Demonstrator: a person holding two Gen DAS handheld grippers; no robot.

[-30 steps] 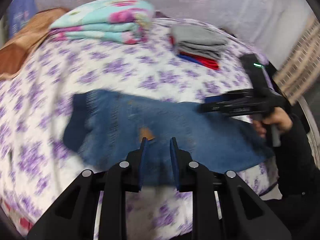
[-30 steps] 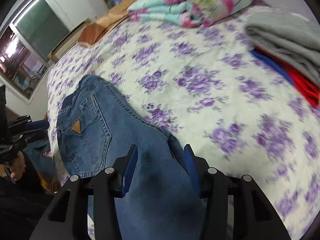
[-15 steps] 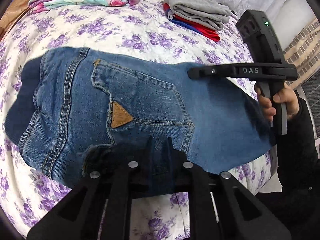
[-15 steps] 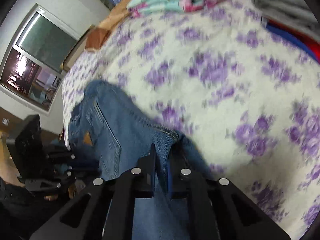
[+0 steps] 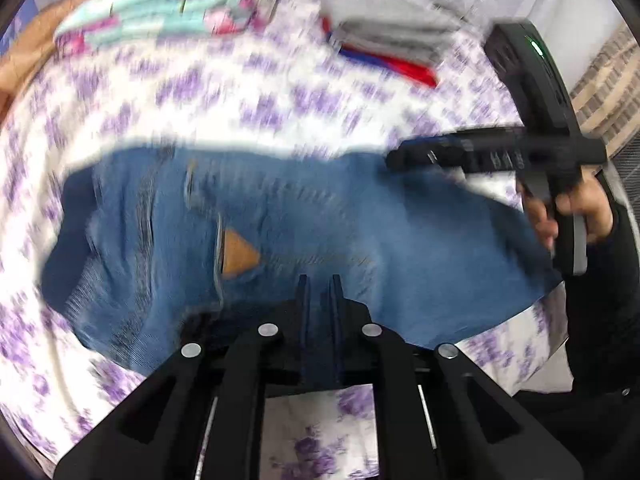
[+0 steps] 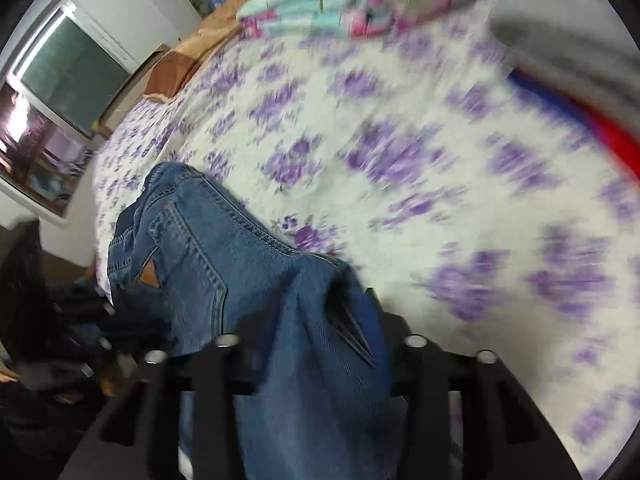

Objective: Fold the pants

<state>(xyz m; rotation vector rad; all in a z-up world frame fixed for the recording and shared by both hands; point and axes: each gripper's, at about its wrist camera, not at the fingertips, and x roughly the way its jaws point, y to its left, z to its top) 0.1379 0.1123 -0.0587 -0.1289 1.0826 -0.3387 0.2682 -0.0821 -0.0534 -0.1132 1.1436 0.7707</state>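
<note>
Two blurred views: motion smear softens both pictures, so the print on the white bedsheet with purple flowers (image 5: 280, 112) reads only as streaks.
Hidden: in the right wrist view the denim drapes over the right gripper (image 5: 400, 156), covering its left finger; only the dark inner face of the other finger (image 6: 370, 300) shows.
Cut off: the person shows only as a hand (image 5: 576, 208) and a black sleeve (image 5: 600, 320) at the bed's right edge.
Left claw: the left gripper (image 5: 320, 284) has its jaws closing, nearly together, pinching a fold of the blue denim jeans (image 5: 320, 216).
Right claw: jaws opening, cloth lying between them; whether the pads touch it I cannot tell.
Jeans: spread along the bed's near edge, back pocket with its tan triangular leather patch (image 5: 238, 256) facing up.
Changed: half a second ago the right jaws were clamped on the fold; now they stand apart. The left jaws are narrower than a second ago.
Bed: a folded turquoise-and-pink floral blanket (image 5: 176, 8) and a stack of folded grey, red and blue clothes (image 5: 384, 36) lie by the far edge, a brown cloth (image 6: 192, 56) at the far left corner.
Room: a window (image 6: 68, 72) in a white wall beyond the bed.
</note>
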